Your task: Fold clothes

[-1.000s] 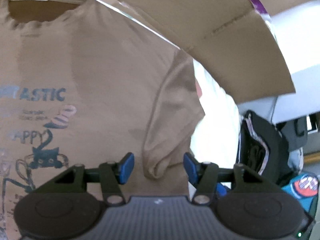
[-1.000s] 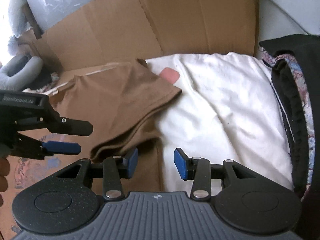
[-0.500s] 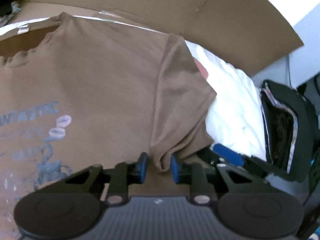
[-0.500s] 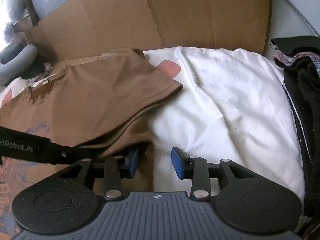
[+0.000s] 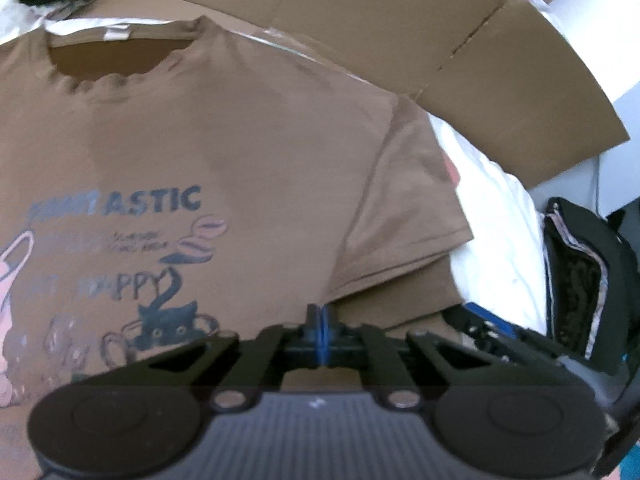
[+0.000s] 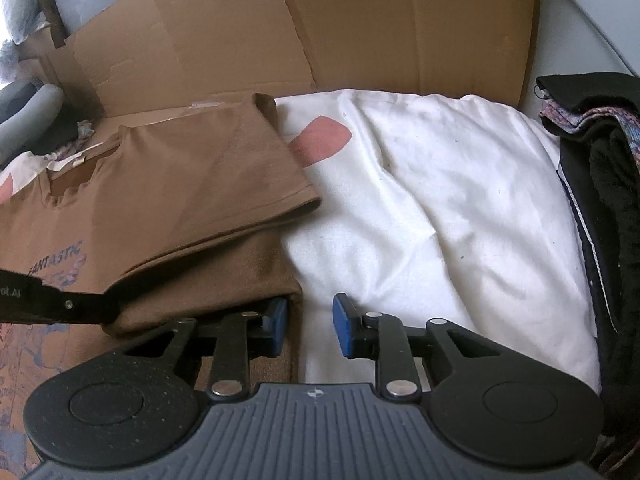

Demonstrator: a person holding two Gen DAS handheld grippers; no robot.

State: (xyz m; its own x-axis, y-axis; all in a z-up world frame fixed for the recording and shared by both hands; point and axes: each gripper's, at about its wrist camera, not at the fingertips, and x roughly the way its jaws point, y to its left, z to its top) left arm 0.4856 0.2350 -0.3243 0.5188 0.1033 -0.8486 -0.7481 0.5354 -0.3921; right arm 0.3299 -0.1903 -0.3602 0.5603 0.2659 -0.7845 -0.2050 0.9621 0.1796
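My left gripper (image 5: 319, 330) tilts down, jaws just closed, pinching the brown T-shirt (image 5: 240, 152) under its sleeve. My right gripper (image 6: 310, 330), half open and closing, straddles the shirt's side edge on the white bedding (image 6: 440, 220).

A lived-in room of a home, likely a bedroom: a white pillow (image 6: 440, 208) lies beside a brown printed T-shirt (image 5: 200, 168), both on flattened cardboard (image 6: 320, 28). Dark bundled clothing (image 6: 608, 208) is piled at the right, and grey soft things (image 6: 28, 112) and crumpled cloth clutter the left.
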